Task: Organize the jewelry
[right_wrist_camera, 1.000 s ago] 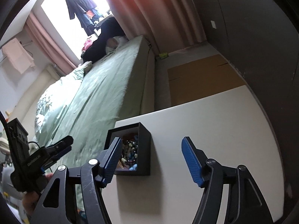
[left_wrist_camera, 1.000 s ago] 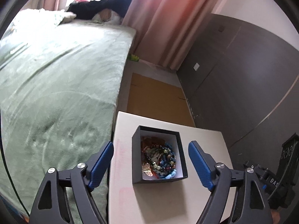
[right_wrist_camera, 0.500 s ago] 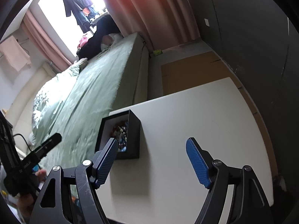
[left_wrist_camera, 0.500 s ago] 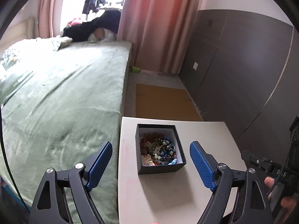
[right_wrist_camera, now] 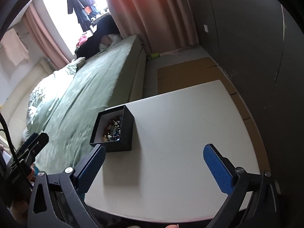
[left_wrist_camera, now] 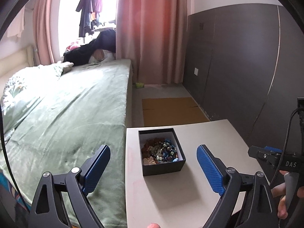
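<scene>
Risk: the small open black cardboard box [left_wrist_camera: 161,152] sits near the edge of the white desk [left_wrist_camera: 190,190] next to the green bed [left_wrist_camera: 66,114], so a push from a widening finger could slide it off. Both the left gripper [left_wrist_camera: 152,172] and right gripper [right_wrist_camera: 154,170] are opening and grasp nothing. The box holds a tangled heap of beaded bracelets [left_wrist_camera: 159,152], which may snag together when lifted

Black tool [left_wrist_camera: 153,168] frames, blue ribbed pads [left_wrist_camera: 210,171]

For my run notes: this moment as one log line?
left tool: opening, empty | right tool: opening, empty | jewelry: in black box | box: on table
</scene>
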Action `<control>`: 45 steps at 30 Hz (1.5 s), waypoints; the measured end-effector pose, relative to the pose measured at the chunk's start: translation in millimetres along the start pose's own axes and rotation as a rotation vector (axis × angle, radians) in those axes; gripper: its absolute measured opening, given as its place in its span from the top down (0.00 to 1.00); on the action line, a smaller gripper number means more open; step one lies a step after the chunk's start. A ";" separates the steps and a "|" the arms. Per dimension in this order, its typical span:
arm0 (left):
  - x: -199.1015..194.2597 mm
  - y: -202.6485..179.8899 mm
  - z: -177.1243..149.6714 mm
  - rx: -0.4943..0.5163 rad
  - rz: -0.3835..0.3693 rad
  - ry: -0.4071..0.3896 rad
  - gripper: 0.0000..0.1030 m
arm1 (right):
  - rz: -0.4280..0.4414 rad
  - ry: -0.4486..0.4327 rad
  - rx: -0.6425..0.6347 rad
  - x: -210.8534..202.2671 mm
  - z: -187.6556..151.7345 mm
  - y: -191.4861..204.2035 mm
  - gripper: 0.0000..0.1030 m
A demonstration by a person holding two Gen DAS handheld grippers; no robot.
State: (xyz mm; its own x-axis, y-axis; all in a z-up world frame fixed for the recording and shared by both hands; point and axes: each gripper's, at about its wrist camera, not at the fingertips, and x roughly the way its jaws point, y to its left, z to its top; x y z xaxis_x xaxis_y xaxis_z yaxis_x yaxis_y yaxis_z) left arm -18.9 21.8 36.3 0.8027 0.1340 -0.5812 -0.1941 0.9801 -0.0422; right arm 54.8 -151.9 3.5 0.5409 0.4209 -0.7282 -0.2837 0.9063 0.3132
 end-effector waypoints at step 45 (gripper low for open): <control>6.7 -1.8 -4.8 0.011 -0.003 -0.001 0.00 | -0.080 -0.030 -0.056 -11.5 -2.2 -5.1 0.00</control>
State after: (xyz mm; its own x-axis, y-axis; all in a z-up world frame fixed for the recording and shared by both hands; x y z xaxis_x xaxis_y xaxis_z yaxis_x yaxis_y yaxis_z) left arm -16.0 20.2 28.6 0.8039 0.1313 -0.5801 -0.1856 0.9820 -0.0349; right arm 48.3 -161.4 9.0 0.5866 0.3488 -0.7309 -0.2822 0.9340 0.2192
